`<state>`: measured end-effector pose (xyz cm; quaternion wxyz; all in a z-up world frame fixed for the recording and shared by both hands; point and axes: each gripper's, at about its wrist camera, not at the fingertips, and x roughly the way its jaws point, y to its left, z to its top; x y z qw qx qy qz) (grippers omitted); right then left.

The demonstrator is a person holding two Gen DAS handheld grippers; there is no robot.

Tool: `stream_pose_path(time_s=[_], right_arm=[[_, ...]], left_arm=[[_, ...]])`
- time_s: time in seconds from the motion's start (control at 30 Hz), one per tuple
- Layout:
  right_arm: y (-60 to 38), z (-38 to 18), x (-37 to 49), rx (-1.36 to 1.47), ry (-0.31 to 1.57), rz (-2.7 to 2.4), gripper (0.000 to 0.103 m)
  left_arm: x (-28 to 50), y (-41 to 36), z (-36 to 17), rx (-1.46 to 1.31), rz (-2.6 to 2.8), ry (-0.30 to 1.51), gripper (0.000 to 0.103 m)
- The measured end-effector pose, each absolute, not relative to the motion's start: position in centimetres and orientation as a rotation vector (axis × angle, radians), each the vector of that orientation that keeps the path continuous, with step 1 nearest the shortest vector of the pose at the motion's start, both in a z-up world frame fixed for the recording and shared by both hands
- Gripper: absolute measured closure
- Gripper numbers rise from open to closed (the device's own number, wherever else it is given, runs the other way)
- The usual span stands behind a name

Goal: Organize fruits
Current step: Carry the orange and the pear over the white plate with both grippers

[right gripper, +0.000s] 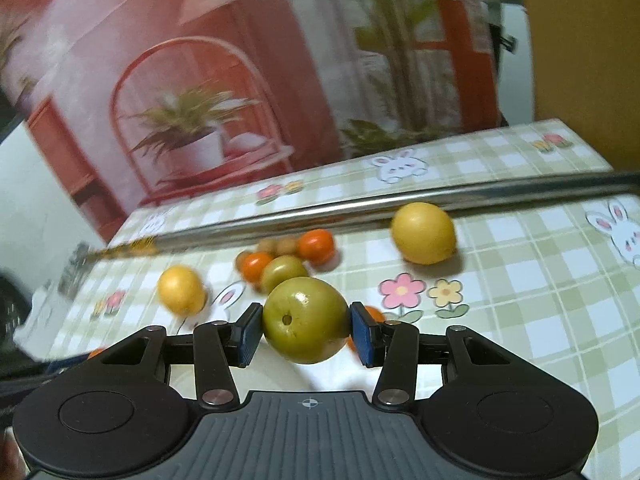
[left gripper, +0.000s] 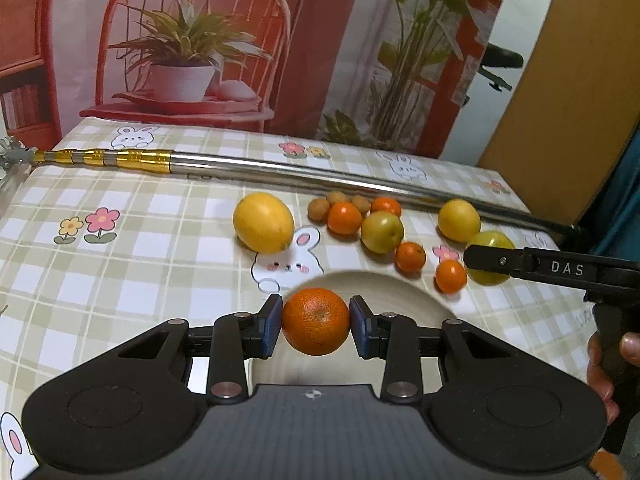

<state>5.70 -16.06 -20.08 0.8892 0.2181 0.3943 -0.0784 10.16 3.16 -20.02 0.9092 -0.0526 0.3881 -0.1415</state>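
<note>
**A:** What has the left gripper [left gripper: 316, 322] got?

**B:** It is clenched on an orange [left gripper: 316, 321], one blue pad pressed to each side. The fruit hangs right over a pale plate [left gripper: 404, 296] that lies just beyond the fingers.

**A:** And the right gripper [right gripper: 306, 322]?

**B:** Clamped on a green fruit [right gripper: 305, 320], again pad to pad, held clear above the checked tablecloth [right gripper: 520, 300]. From the left wrist camera you see that same gripper come in from the right edge, with a hand [left gripper: 608, 368] on its handle.

**A:** What lies past the plate?

**B:** Loose fruit on the cloth. A large lemon [left gripper: 264, 222] sits to the left; to the right of it comes a cluster: small oranges [left gripper: 345, 218], another green fruit [left gripper: 382, 232] and a few little brown round fruits [left gripper: 319, 209], touching or nearly so. A second lemon [left gripper: 459, 220] lies further right, near the right gripper's fingers.

**A:** Anything in the way?

**B:** Behind all the fruit a long metal pole [left gripper: 320, 172] with gold bands lies across the table from side to side. Beyond it hangs a printed backdrop [left gripper: 192, 48] of a red chair and potted plants.
</note>
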Motion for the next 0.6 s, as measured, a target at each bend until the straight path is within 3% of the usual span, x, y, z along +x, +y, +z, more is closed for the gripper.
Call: stream_pose_path(time_s=[0.3,0.6], right_arm=[[-13.3,-18.7,4.1,0.272,0.821,-0.188,0.060],[-13.6,-19.4,2.7,0.339,0.842,-0.123,0.060]], left_arm=[[9.0,2.9,-21.7,-0.046,-0.298,0.839,0.064],[8.9,2.9,-23.0,-0.007,-0.286,0.877,0.064]])
